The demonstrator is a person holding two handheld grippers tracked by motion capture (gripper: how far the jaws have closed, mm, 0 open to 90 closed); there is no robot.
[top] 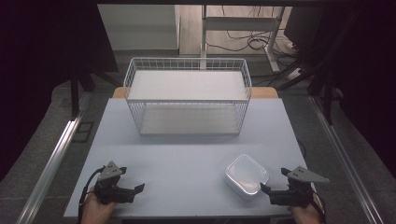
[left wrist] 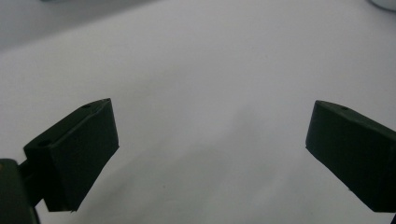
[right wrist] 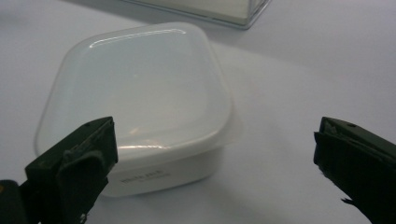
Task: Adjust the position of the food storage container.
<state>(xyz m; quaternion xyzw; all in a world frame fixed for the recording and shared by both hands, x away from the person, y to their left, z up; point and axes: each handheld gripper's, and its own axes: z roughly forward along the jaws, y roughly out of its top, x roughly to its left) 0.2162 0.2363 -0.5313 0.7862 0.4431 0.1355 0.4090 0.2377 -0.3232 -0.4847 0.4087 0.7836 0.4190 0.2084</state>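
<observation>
While open, right hand-held gripper (right wrist: 215, 154) beside container (right wrist: 135, 102).

Left gripper (top: 135, 191) and right gripper (top: 273, 182) both gape wide, empty.

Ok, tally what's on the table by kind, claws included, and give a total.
Wire baskets: 1, the white basket
Lidded plastic boxes: 1, the box
Claws: 2, left claw and right claw, both open
Total: 4
</observation>
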